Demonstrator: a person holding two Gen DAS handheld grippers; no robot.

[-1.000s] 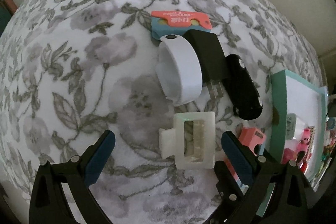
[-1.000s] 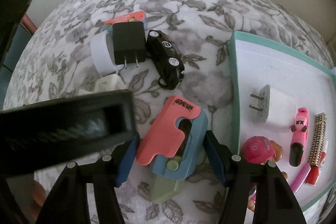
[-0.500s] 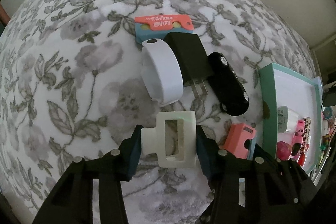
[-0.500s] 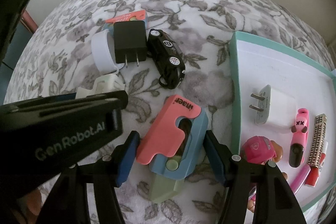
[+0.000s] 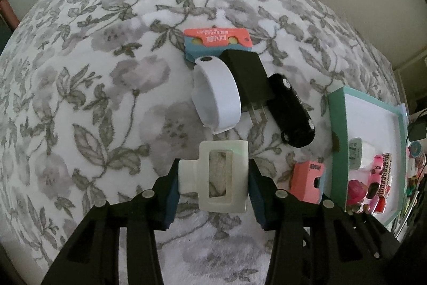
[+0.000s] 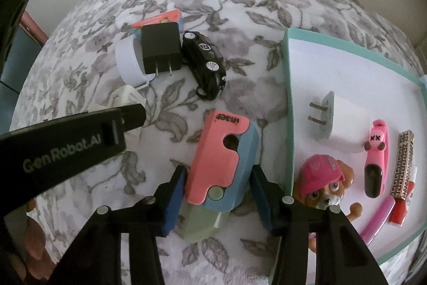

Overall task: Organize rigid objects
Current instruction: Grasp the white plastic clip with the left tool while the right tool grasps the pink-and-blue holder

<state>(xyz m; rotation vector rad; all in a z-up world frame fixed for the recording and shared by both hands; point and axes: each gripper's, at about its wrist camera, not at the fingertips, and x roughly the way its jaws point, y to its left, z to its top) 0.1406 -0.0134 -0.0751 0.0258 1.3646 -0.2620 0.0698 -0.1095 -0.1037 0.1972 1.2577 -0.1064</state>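
Note:
My left gripper (image 5: 213, 178) is shut on a white hair claw clip (image 5: 222, 175), held just above the floral cloth. My right gripper (image 6: 217, 191) is shut on a pink and blue utility knife toy (image 6: 221, 164), which also shows in the left wrist view (image 5: 307, 182). Beyond the clip lie a white ring-shaped band (image 5: 217, 95), a black plug adapter (image 5: 249, 79), a black toy car (image 5: 293, 114) and a second pink and blue knife toy (image 5: 216, 40). The left gripper's body (image 6: 66, 140) crosses the right wrist view.
A teal-rimmed white tray (image 6: 287, 66) lies to the right, holding a white plug (image 6: 333, 122), a pink-capped dog figure (image 6: 323, 178), a pink clip (image 6: 376, 156), a patterned tube (image 6: 403, 162) and other small items. A pale wall rises behind the table.
My left gripper closed from wide open onto the white claw clip and lifted it slightly. My right gripper stayed shut on the knife toy, barely moving.

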